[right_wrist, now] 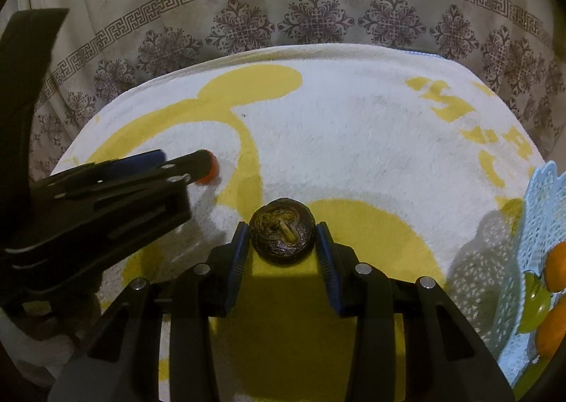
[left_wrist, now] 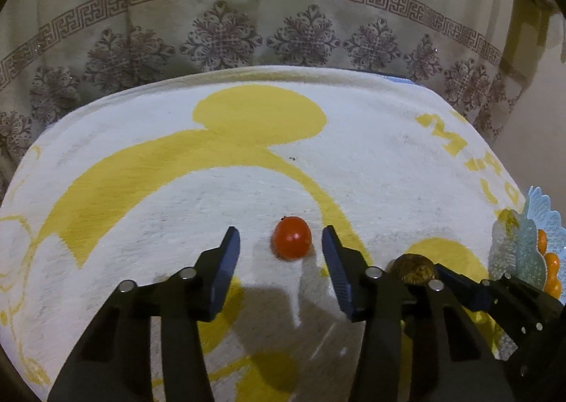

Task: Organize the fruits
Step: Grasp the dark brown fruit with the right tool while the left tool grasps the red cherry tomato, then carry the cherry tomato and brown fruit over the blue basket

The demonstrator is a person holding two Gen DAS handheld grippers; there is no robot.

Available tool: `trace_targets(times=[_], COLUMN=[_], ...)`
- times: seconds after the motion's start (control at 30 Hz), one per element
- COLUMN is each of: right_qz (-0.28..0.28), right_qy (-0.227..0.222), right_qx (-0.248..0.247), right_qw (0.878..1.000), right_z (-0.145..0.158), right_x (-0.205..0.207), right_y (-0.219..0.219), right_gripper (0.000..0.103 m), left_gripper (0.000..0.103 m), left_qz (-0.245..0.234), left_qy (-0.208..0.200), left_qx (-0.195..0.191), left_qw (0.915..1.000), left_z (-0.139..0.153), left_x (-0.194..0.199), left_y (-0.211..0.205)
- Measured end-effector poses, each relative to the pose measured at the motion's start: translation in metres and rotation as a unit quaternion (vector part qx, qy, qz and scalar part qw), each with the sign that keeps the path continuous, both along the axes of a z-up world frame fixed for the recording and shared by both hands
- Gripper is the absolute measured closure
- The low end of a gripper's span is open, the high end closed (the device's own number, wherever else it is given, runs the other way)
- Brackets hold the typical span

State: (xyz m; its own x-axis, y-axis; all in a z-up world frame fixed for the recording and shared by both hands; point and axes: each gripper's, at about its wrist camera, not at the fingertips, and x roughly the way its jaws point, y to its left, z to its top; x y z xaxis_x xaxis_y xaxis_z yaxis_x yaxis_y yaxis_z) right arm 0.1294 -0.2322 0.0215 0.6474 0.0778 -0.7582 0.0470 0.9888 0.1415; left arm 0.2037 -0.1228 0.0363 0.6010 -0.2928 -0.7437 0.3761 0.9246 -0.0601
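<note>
A small red tomato (left_wrist: 292, 238) lies on the white and yellow towel (left_wrist: 212, 190). My left gripper (left_wrist: 281, 237) is open, with a finger on each side of the tomato and a gap to both. The right wrist view shows that gripper (right_wrist: 198, 163) from the side, with the tomato (right_wrist: 208, 168) mostly hidden behind it. My right gripper (right_wrist: 282, 236) is shut on a dark brown wrinkled fruit (right_wrist: 282, 231), held between its blue pads just above the towel (right_wrist: 353, 154). That fruit (left_wrist: 414, 267) also shows in the left wrist view.
A light blue lattice basket (right_wrist: 537, 218) stands at the right edge of the towel, holding orange fruits (right_wrist: 557, 266) and a green one (right_wrist: 536, 306). It also shows in the left wrist view (left_wrist: 523, 243). A patterned curtain (left_wrist: 283, 30) hangs behind the table.
</note>
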Motion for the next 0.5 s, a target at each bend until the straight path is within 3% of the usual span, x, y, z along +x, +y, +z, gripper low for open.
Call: trace_targets(times=[0.23,0.5], right_qz=[0.0,0.003], right_qy=[-0.004,-0.01], right_qx=[0.0,0.006], right_qw=[1.0,1.0], right_z=[-0.001,0.003], right_x=[0.0,-0.003], right_y=[0.001,0.002], right_gripper=[0.063,0.063], left_gripper=[0.078,0.079], left_qz=[-0.017,-0.013], left_qy=[0.012,-0.008], left_qx=[-0.014,-0.02], left_qw=[0.9997,0.9997], left_z=[-0.01,0.001], left_x=[0.004,-0.008], left_y=[-0.003,0.004])
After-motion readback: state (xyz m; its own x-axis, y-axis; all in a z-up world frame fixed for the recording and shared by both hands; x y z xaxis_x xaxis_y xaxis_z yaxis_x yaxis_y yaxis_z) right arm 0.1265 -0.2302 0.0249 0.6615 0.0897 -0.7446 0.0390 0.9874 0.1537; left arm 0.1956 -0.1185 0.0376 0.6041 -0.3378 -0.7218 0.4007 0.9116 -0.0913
